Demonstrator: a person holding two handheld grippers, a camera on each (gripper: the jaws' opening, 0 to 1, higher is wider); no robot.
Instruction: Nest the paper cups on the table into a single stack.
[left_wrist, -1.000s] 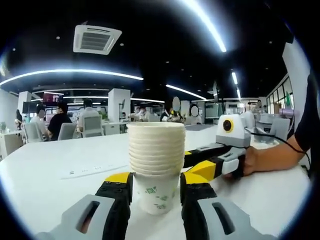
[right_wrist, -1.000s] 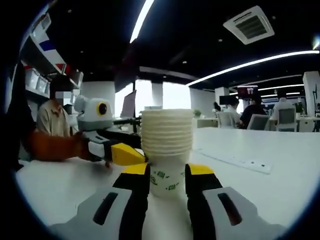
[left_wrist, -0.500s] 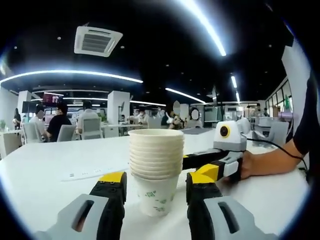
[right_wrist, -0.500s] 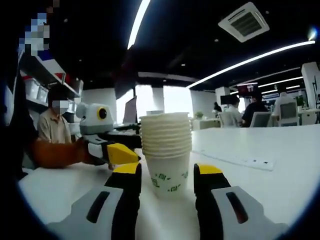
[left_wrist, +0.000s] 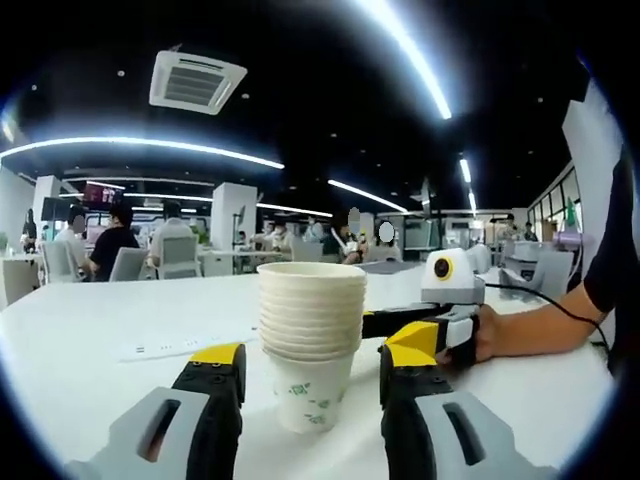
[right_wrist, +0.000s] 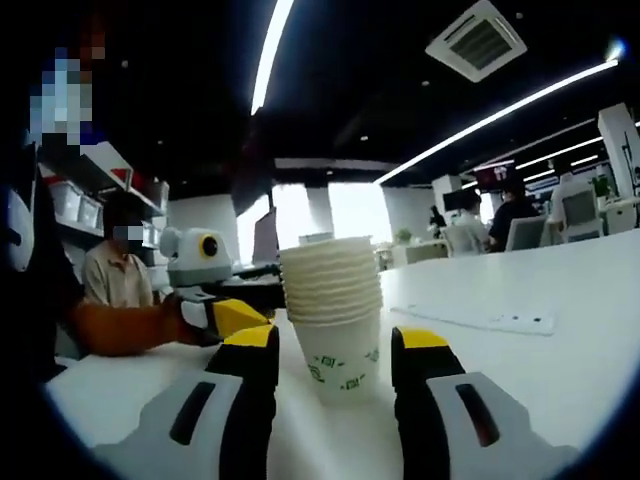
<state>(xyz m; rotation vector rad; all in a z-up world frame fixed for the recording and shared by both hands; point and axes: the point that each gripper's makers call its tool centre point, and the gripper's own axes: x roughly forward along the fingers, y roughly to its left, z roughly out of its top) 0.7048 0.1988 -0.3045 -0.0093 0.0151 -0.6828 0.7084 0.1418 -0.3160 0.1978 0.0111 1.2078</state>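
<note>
No legible txt or labels anywhere.

Cup stack (left_wrist: 310, 345) on the table (left_wrist: 90, 370), between left hand-held gripper (left_wrist: 310, 385) jaws, power strip (left_wrist: 185, 345) behind-left

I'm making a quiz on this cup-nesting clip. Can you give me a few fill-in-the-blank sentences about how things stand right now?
1. The paper cups are nested in a single ____.
2. The stack stands on a ____ table.
3. The left gripper has its jaws ____ on either side of the stack.
4. The bottom cup's printed pattern is ____ in colour.

Missing words: stack; white; open; green
</note>
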